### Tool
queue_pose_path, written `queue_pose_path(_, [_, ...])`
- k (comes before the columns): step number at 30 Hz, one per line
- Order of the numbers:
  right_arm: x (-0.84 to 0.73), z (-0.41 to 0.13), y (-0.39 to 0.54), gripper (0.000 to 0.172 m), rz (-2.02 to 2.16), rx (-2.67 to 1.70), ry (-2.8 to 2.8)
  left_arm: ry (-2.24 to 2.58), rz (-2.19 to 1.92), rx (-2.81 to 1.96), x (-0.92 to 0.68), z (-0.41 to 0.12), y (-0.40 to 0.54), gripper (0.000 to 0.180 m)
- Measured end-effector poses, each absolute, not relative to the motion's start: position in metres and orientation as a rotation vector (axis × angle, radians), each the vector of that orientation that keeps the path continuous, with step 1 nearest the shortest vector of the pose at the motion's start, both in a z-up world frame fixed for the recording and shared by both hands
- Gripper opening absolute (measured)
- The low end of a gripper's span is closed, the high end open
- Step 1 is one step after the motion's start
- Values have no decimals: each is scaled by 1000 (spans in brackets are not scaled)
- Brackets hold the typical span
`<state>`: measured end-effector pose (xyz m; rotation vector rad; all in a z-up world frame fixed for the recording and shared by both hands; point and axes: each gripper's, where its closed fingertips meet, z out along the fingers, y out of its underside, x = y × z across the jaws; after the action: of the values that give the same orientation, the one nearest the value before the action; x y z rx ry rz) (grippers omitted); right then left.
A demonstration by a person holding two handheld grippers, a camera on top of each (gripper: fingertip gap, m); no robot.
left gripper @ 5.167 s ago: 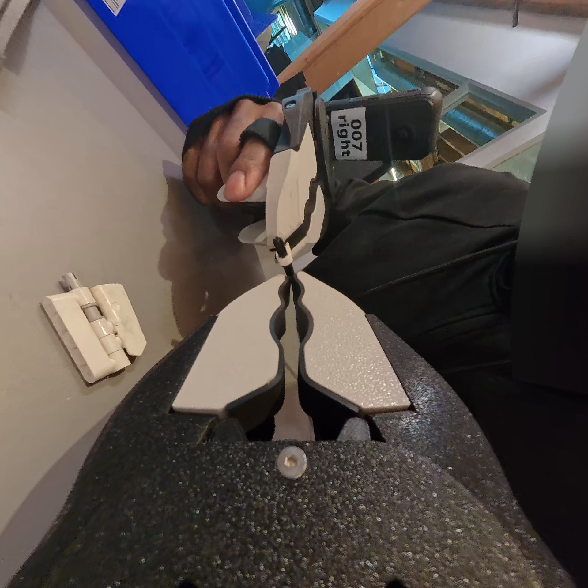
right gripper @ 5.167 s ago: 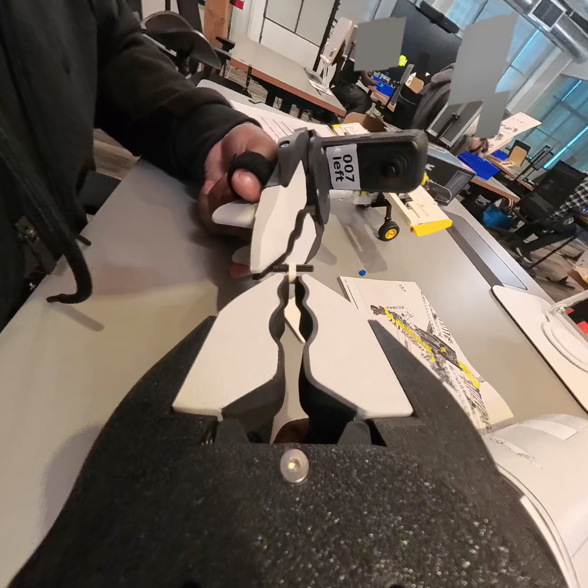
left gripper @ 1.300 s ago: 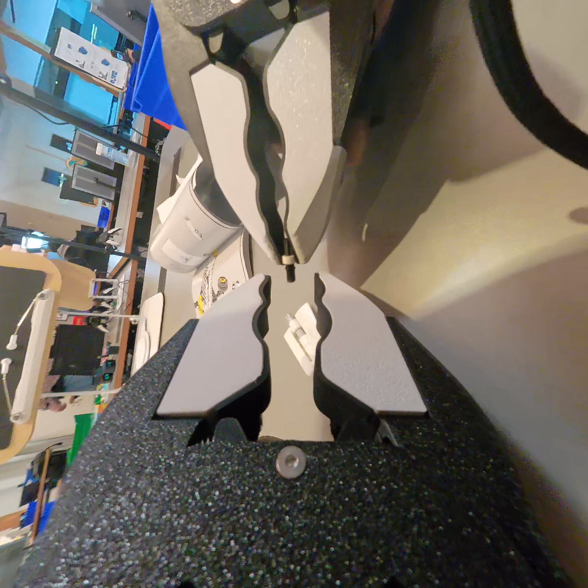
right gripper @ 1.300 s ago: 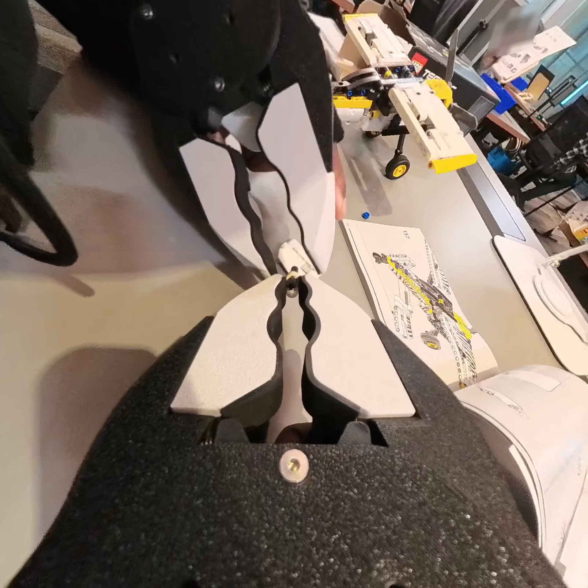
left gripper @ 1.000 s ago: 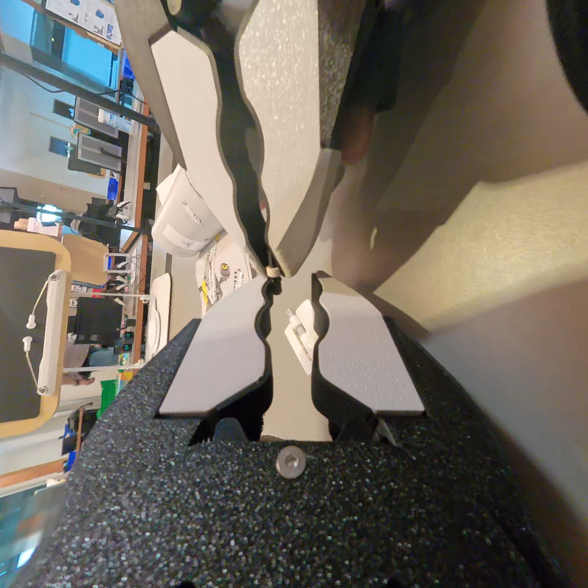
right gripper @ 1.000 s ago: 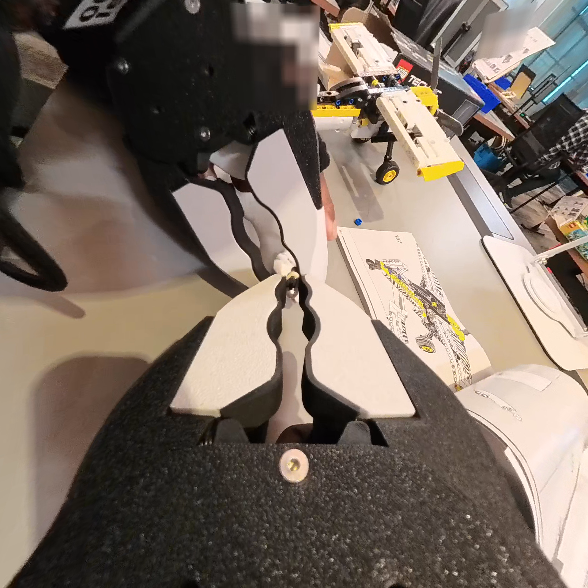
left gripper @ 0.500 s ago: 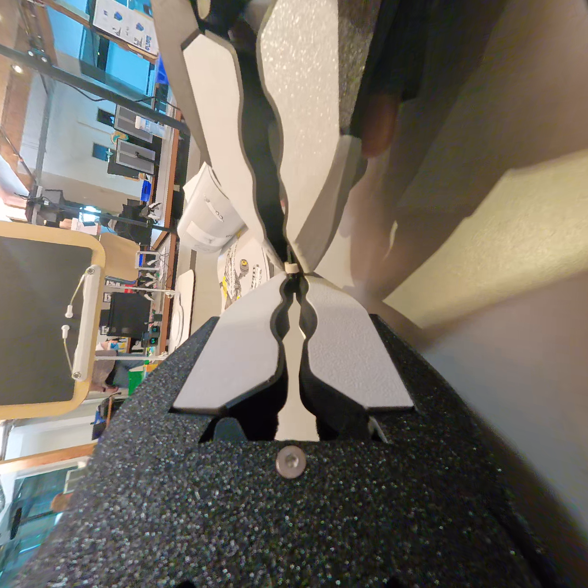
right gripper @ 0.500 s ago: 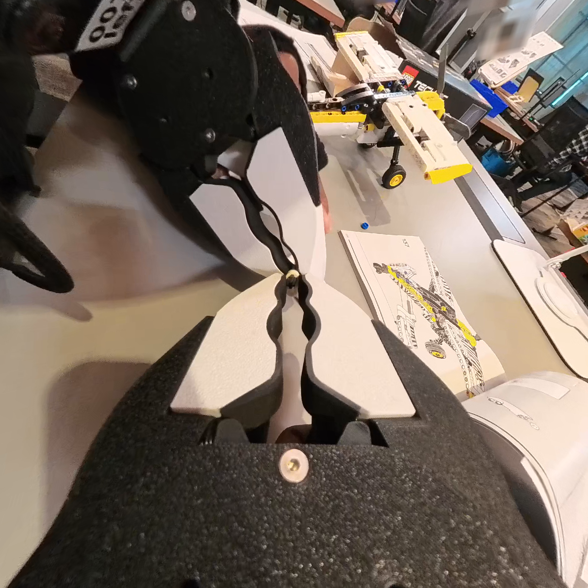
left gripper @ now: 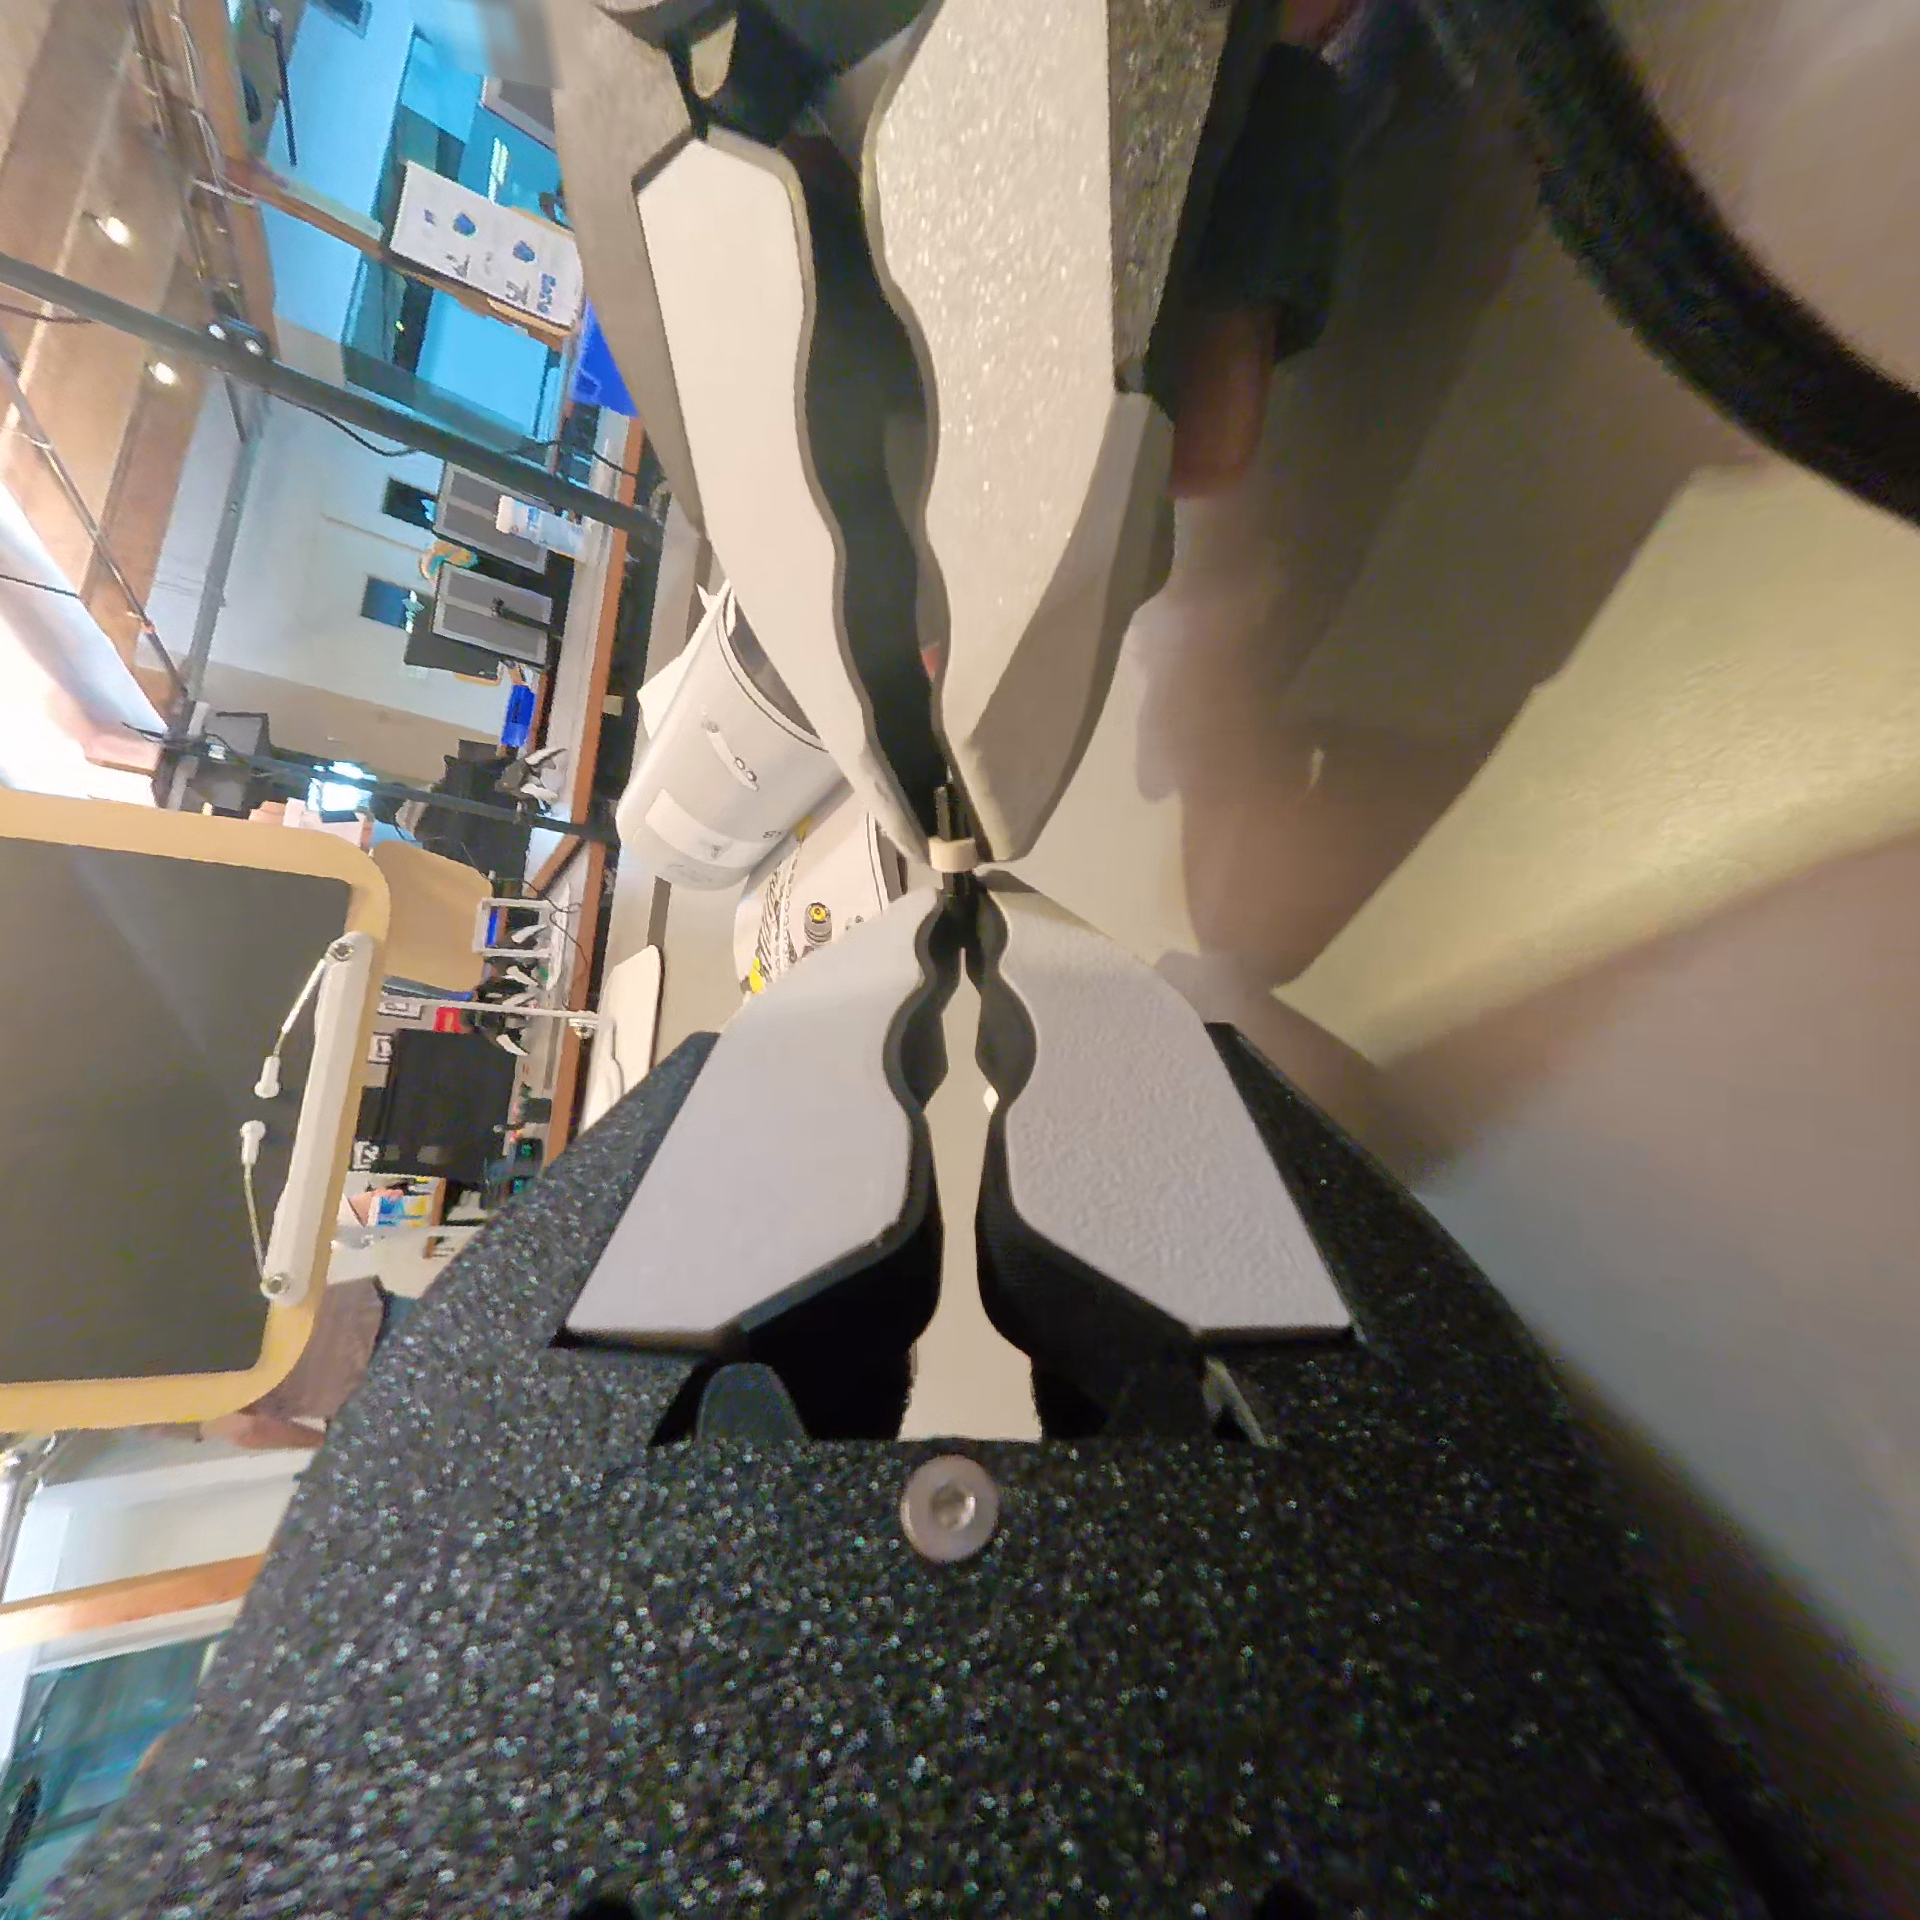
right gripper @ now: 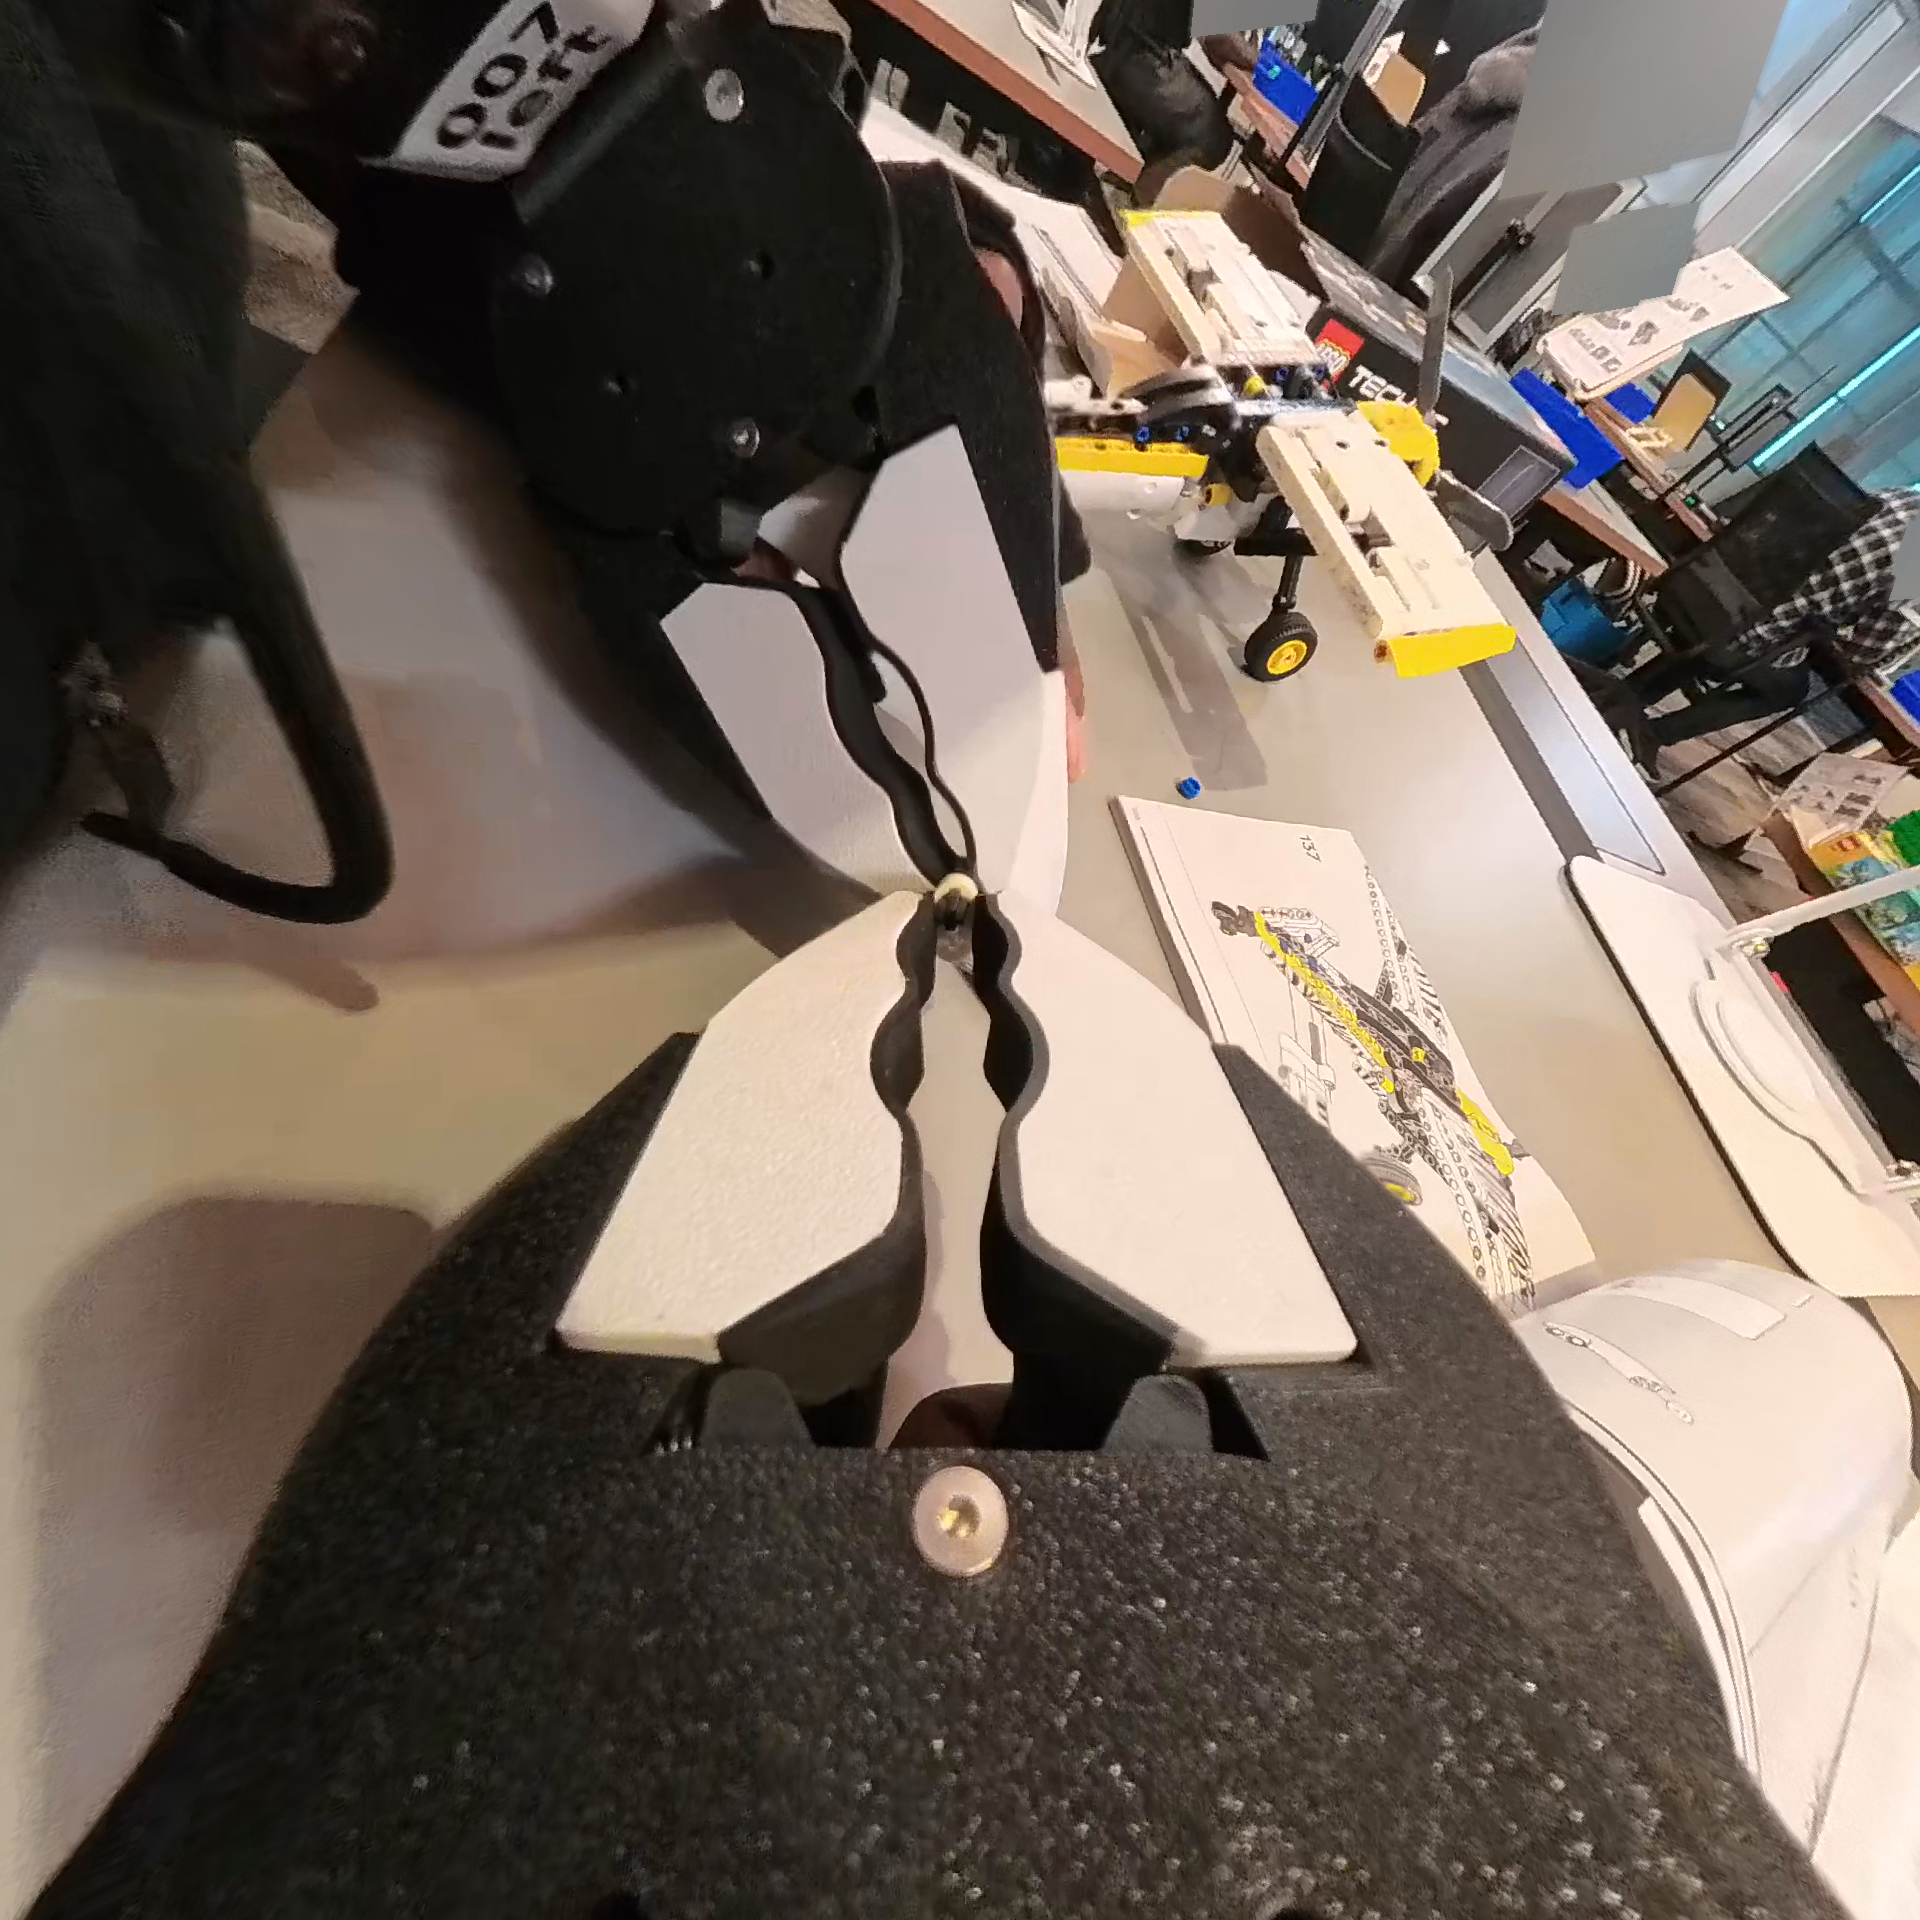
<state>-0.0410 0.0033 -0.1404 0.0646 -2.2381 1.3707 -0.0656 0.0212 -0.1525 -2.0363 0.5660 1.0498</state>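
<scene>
Fingertips of the two grippers meet nose to nose above the grey table [right gripper: 1403, 831]. The right gripper [right gripper: 954, 914] has its jaws drawn nearly together on a thin black pin [right gripper: 951, 928] that carries a small cream bush [right gripper: 957, 889] at its far end; the bush sits just past the tips, right at the point where the two tools meet. The left gripper [left gripper: 958, 902], seen from its own camera, is pressed together at the tips on the near end of the same black pin [left gripper: 956, 883], with the cream bush [left gripper: 953, 854] between its tips and those of the other tool. So both tongs pinch the one small part from opposite ends, held in the air clear of the table. A person's hand [right gripper: 1070, 717] shows behind the left tool, and a dark sleeve [right gripper: 125, 312] fills the upper left of the right wrist view. Beyond the tips lies an open instruction booklet [right gripper: 1351, 987], with a tiny blue piece [right gripper: 1188, 787] just above it. Farther back stands a white and yellow brick-built plane [right gripper: 1330, 499] on its wheels. A white cylinder [right gripper: 1714, 1455] lies at the near right edge.
</scene>
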Motion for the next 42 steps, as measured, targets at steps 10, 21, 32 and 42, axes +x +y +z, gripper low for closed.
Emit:
queue_pose_path(10, [-42, -122, 27, 0, 1416, 12, -2132, 443, 1119, -2140, -103, -160, -9, 3])
queue_pose_path(21, [-55, -146, 12, 11, 1196, 28, -2159, 542, 1004, -2140, -77, -160, 14, 3])
queue_pose_path(32, [-53, -153, -6, 14, 1136, 43, -2198, 530, 1041, -2187, -77, -164, 11, 3])
queue_pose_path(42, [-47, -142, -3, 8, 1257, 35, -2225, 583, 999, -2068, -66, -156, 13, 3])
